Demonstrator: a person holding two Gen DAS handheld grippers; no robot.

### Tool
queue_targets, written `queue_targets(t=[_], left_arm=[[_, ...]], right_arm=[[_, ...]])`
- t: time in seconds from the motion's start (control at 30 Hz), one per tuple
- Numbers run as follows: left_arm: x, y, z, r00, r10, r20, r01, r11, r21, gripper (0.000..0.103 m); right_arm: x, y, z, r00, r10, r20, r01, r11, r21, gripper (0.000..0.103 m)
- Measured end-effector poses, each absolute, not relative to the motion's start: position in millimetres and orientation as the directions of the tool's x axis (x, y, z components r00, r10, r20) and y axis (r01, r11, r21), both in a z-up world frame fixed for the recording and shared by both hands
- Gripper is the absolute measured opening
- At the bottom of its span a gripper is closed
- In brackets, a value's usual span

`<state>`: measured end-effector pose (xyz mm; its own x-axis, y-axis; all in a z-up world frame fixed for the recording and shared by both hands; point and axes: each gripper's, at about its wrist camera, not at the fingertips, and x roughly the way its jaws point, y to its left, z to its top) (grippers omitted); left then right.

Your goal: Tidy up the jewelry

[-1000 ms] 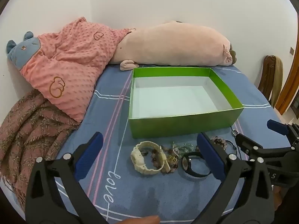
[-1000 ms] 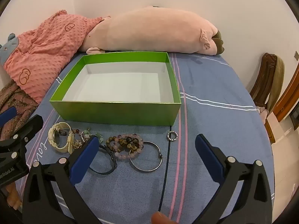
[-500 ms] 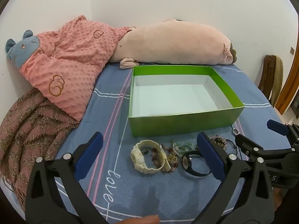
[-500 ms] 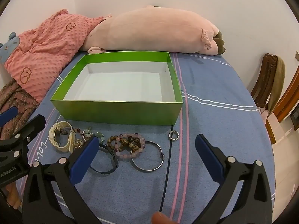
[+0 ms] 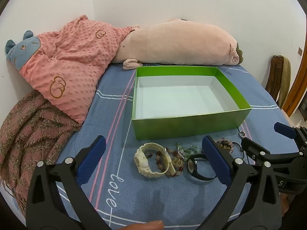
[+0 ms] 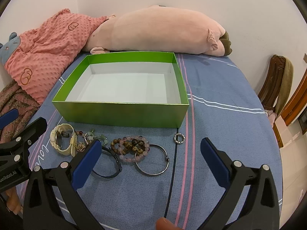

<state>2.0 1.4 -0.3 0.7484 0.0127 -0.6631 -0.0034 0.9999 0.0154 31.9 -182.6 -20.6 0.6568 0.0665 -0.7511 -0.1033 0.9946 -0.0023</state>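
An empty green box (image 5: 184,128) (image 6: 122,113) with a white inside stands on the blue bedsheet. In front of it lies a row of jewelry: a cream watch (image 5: 151,162) (image 6: 62,141), a black watch (image 5: 198,169) (image 6: 107,163), bead bracelets (image 6: 132,148), a silver bangle (image 6: 152,159) and a small ring (image 6: 179,139). My left gripper (image 5: 153,157) is open and empty, just short of the cream watch. My right gripper (image 6: 149,153) is open and empty, just short of the bracelets.
A long pink plush pig (image 5: 178,42) lies along the wall behind the box. A pink dotted blanket (image 5: 73,55) and a brown throw (image 5: 28,134) lie at the left. A wooden chair (image 6: 276,80) stands off the bed's right edge.
Both grippers have edged slightly forward toward the jewelry. Nothing was taken hold of and the jewelry has not moved.
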Motion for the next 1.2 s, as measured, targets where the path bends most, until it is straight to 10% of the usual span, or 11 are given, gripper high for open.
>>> queue_targets(t=[1.2], left_arm=[[-9.0,12.4,-21.2,0.741,0.015,-0.671,-0.007,1.000,0.014,0.101]], right_arm=[[31.8,-177.5,-23.9,0.651,0.072,-0.755,-0.117,0.993,-0.007,0.102]])
